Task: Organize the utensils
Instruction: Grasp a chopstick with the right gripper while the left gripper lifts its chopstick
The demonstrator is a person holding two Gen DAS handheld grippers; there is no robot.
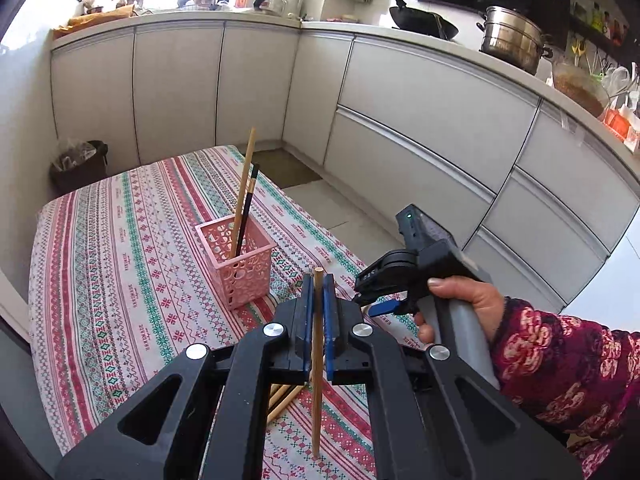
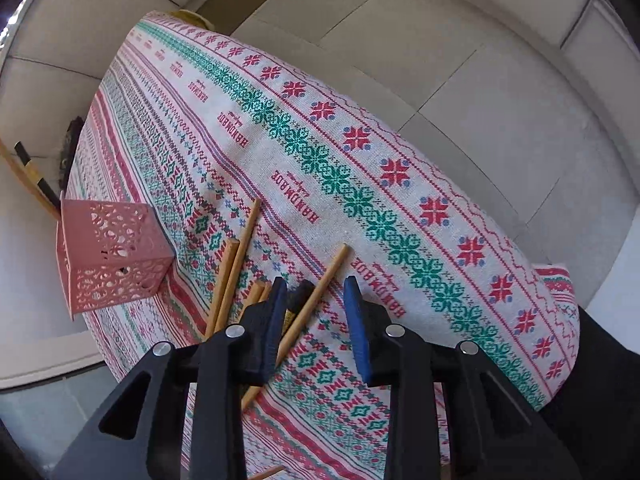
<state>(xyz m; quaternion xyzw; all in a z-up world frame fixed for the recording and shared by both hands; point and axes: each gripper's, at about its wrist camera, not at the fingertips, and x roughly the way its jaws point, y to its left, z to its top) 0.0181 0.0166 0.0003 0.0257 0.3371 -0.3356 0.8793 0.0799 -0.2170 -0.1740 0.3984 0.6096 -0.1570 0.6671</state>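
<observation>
The left gripper [image 1: 319, 320] is clamping a chopstick [image 1: 317, 364] upright, which next needs lowering into the basket [image 1: 236, 264]. The right gripper [image 2: 316, 320] is straddling another chopstick [image 2: 316, 296], its pads not yet pressing it.

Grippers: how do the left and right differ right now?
The left gripper is shut on a wooden chopstick, held upright above the cloth; the right gripper has a gap between its jaws and grips nothing. The left points toward the pink basket; the right hangs over loose chopsticks lying on the cloth. Both have black bodies with blue pads.
</observation>
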